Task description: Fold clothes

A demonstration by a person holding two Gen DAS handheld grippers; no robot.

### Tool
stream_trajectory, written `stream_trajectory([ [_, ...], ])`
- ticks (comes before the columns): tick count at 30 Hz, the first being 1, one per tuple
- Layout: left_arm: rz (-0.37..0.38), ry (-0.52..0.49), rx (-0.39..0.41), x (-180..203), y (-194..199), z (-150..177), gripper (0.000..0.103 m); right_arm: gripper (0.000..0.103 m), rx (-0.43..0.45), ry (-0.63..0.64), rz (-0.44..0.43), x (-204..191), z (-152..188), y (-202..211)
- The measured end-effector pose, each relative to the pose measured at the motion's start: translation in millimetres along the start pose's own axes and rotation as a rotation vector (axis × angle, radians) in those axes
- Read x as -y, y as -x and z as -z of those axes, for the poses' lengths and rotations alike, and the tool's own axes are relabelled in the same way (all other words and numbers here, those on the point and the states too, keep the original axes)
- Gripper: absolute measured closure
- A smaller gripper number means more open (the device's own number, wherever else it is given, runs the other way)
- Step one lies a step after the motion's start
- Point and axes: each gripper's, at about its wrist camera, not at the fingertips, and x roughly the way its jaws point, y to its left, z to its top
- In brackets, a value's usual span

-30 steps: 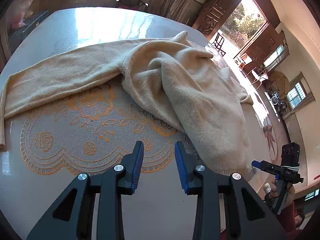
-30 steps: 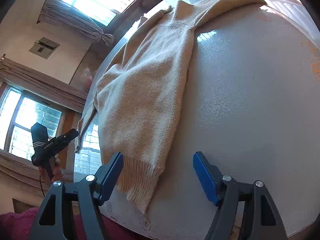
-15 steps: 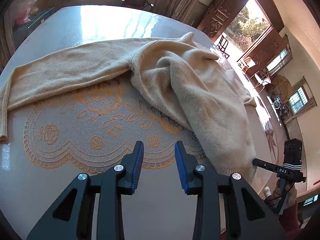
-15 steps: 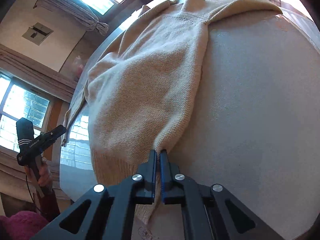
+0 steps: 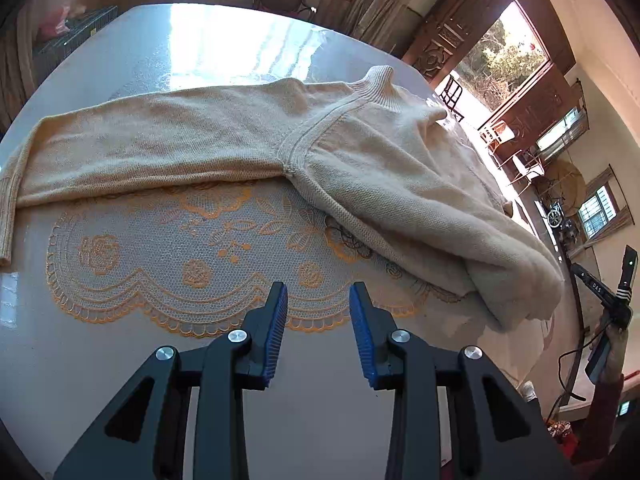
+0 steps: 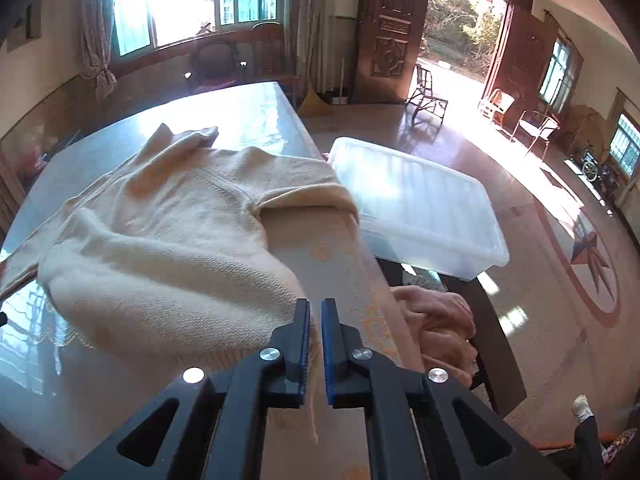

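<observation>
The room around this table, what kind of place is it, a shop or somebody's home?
Most likely a home's large living or dining hall: carved wooden doors open to a garden, curtained windows, chairs along the walls, and a lace mat on the table.

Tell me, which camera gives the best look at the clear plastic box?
The right wrist view. The clear plastic box appears there whole, beyond the table edge, beside the cream sweater. The left wrist view does not show it at all.
</observation>
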Motion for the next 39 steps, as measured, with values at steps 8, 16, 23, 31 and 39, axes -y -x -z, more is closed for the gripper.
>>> stream_trajectory([
  [8,0.006,-0.013,0.016,6.4,4.9,3.9,0.068,0.078,0.024,0.541,-0.389,-152.4,40.4,34.5],
  [16,-0.032,-0.002,0.062,-5.6,22.0,28.9,0.068,0.079,0.037,0.900,-0.439,-296.4,73.8,7.9],
  [23,0.036,0.007,0.213,-24.7,48.8,52.2,0.059,0.079,-0.128,0.893,-0.509,-293.1,49.0,-28.2],
  [31,-0.020,0.030,0.379,-39.3,93.3,46.1,0.051,0.072,-0.127,0.968,-0.467,-305.9,50.3,-39.4],
  [39,-0.078,0.008,0.571,-41.8,137.4,49.4,0.035,0.099,-0.366,0.853,-0.651,-315.1,24.9,-57.9],
])
